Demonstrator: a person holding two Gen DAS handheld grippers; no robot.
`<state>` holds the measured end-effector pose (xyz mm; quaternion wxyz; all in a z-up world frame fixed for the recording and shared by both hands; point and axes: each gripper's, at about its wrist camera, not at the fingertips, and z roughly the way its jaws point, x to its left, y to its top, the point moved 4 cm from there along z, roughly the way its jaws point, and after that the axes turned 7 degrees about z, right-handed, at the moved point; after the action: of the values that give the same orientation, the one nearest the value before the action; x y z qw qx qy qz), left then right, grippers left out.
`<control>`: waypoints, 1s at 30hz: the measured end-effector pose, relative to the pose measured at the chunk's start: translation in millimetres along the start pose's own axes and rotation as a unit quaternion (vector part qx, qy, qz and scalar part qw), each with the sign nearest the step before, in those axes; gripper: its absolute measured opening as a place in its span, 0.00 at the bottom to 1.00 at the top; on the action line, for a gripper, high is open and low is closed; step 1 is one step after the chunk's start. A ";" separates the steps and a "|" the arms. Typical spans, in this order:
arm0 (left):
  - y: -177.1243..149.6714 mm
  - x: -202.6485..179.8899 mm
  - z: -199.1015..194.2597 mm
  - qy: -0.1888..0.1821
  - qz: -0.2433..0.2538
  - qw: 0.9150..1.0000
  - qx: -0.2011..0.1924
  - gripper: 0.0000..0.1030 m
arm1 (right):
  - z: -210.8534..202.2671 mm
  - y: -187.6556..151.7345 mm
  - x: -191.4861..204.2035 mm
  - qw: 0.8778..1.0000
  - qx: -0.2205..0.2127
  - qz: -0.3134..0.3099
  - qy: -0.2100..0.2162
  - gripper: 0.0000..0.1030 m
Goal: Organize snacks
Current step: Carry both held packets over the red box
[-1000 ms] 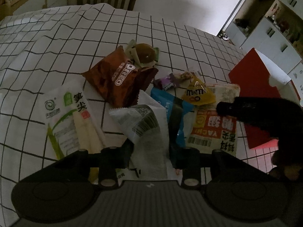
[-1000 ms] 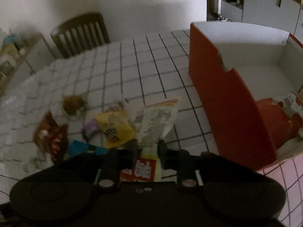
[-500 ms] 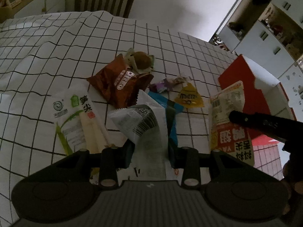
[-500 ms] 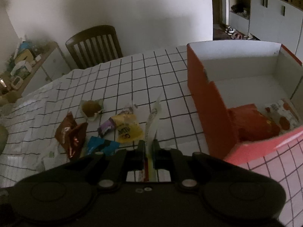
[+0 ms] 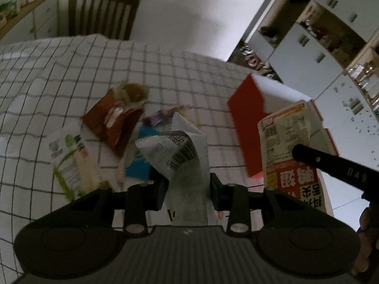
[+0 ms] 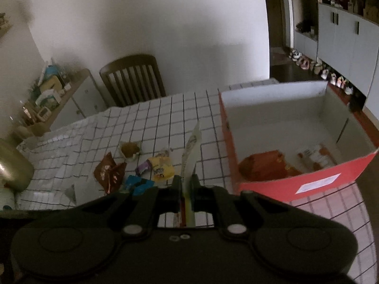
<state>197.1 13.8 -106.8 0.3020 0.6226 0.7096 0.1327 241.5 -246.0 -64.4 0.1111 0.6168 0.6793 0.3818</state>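
Note:
My left gripper (image 5: 187,184) is shut on a white snack packet (image 5: 182,151) and holds it above the checked tablecloth (image 5: 59,75). My right gripper (image 6: 186,187) is shut on a red and yellow snack packet (image 6: 190,151), seen edge-on and raised above the table; it also shows in the left wrist view (image 5: 286,142). The red box (image 6: 279,189) stands to the right, with an orange packet (image 6: 263,165) and a white packet (image 6: 315,156) inside. On the cloth lie a brown Oreo packet (image 5: 111,120), a green and white packet (image 5: 71,161), a blue packet (image 5: 139,165) and a yellow packet (image 6: 162,165).
A wooden chair (image 6: 132,78) stands at the table's far side. A low cabinet (image 6: 71,99) with clutter is at the back left. White cupboards (image 6: 343,40) line the right wall. A metal pot (image 6: 11,163) sits at the left edge.
Both grippers have risen. My right gripper lifted the red and yellow packet off the table and carried it toward the red box. The left still holds the white packet.

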 end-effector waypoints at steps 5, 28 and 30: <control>21.7 -32.2 -10.8 -0.013 0.017 1.000 -0.016 0.35 | -22.1 15.4 -13.4 1.000 -0.016 -0.011 0.007 0.06; 92.2 -207.2 40.5 -0.030 0.087 0.996 -0.023 0.36 | -57.4 98.8 -145.4 0.998 -0.064 -0.018 -0.017 0.06; 96.3 -217.0 51.8 -0.021 0.089 0.996 -0.021 0.36 | -52.3 104.7 -156.8 0.998 -0.062 -0.014 -0.019 0.06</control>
<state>314.4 -186.8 -35.8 0.3169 0.6796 0.6417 0.1608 321.5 -416.1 -10.2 0.1675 0.6065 0.6604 0.4099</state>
